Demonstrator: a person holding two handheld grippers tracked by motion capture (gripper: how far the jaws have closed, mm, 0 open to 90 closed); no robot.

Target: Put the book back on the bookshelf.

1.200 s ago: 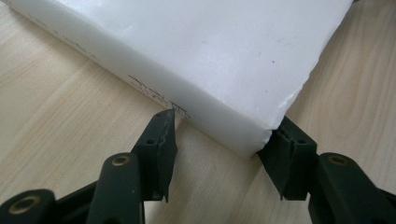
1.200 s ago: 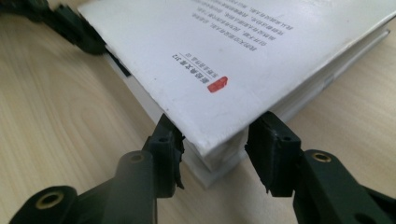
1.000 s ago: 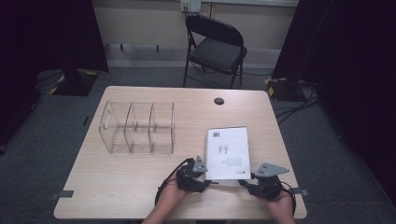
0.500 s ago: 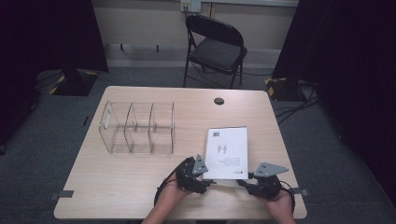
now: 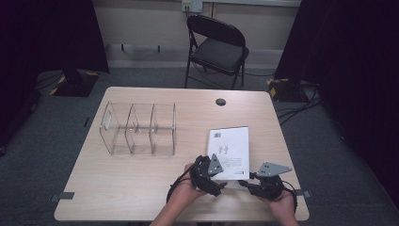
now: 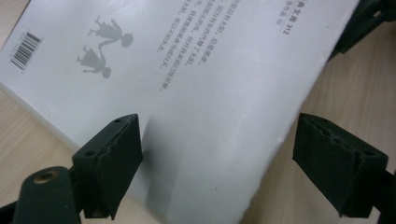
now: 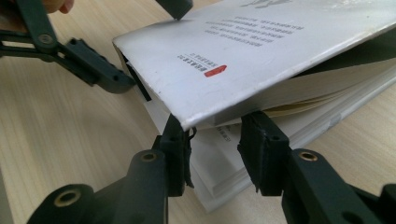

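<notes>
Glossy paper book, wood-grain table

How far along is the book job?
Done: the book has its near cover corner raised off the pages at the right tongs; clamped or just propped, can't tell. In hand: the left tongs have just been opening, wide over the cover, gripping nothing. Left: the book lies on the table; the clear organizer is empty.

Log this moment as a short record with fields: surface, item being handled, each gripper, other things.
surface: wooden table
item: white book, lying near the front edge, front cover lifted
left gripper: jaws have just been opening; wide apart over the cover, not pressing it
right gripper: at the book's corner, cover edge above its jaws; grip unclear
other: clear three-compartment organizer on the table's left; folding chair behind the table
</notes>
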